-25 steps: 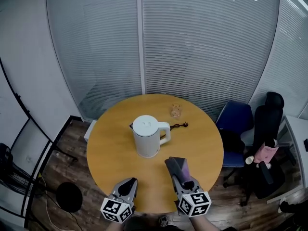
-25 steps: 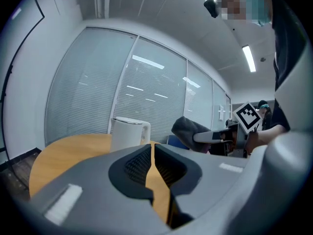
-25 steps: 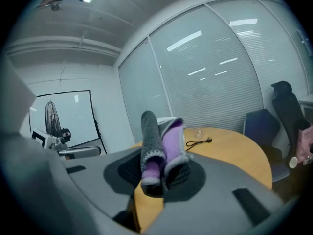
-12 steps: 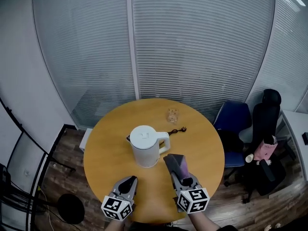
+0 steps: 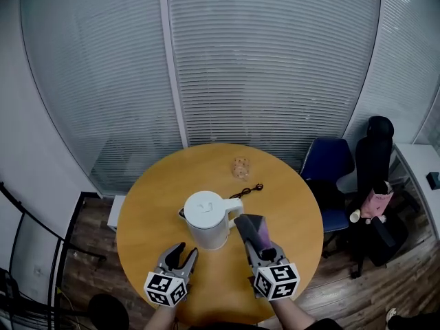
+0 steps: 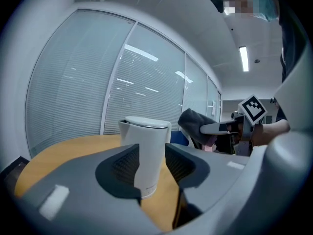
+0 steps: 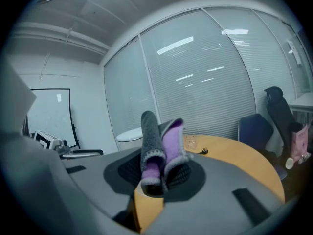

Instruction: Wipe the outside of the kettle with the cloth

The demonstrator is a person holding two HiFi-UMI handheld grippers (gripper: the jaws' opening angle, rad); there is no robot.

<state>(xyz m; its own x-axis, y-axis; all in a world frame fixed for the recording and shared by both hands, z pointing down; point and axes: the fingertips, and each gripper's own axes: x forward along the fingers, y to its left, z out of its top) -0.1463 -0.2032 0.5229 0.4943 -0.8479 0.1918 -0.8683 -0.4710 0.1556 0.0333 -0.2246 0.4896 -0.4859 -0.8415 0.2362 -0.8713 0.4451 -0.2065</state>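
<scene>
White kettle (image 5: 206,218) stands upright near the middle of the round wooden table (image 5: 289,191), lid on. The left tongs (image 5: 183,253) point at it from just in front, jaws opening, nothing between them. The right tongs (image 5: 258,245) are clamped on the folded grey-purple cloth (image 5: 251,229), just beside the kettle's handle; contact unclear.

Office meeting room: blinded glass walls (image 5: 275,67), round table (image 5: 148,212), swivel chairs (image 5: 375,157)
</scene>
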